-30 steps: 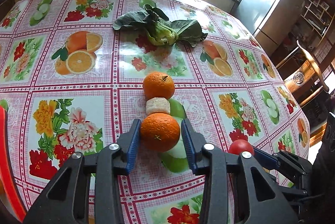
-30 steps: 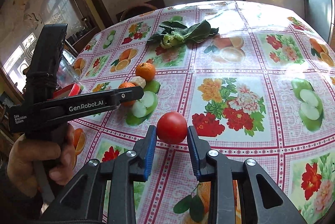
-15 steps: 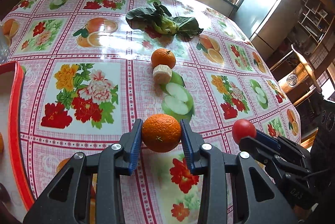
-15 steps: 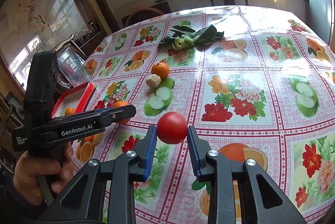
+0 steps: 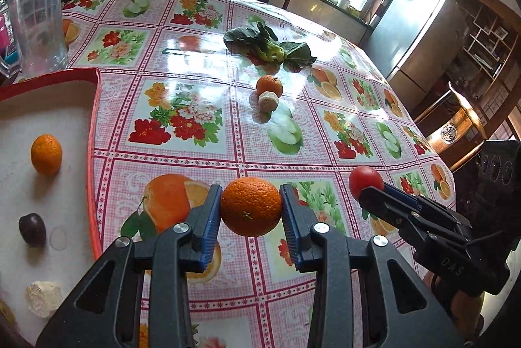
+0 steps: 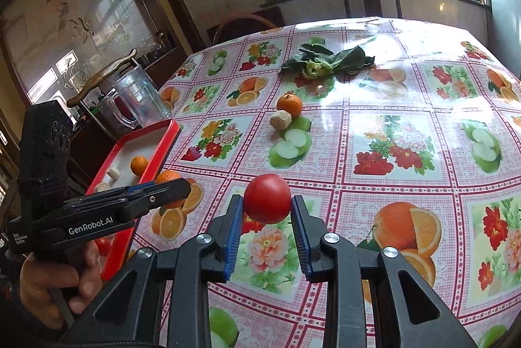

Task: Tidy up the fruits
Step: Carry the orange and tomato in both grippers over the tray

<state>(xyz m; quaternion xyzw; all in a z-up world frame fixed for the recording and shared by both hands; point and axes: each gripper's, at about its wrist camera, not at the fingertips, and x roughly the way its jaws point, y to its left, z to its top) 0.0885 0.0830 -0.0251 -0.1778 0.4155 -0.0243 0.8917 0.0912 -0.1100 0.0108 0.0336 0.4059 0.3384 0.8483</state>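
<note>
Orange (image 5: 251, 206): round, dimpled skin, clamped in the left claw (image 5: 251, 211), held above the desk (image 5: 195, 61); a second ago it was next to the other orange (image 5: 269, 85), now near the red tray (image 5: 92, 152).
Tomato (image 6: 267, 198): smooth, red, gripped by the right claw (image 6: 267, 211); also lifted since before.
Tray: holds a small orange (image 5: 46, 154) and a dark fruit (image 5: 32, 229).
Desk: leafy vegetable (image 5: 270, 47) far behind.
</note>
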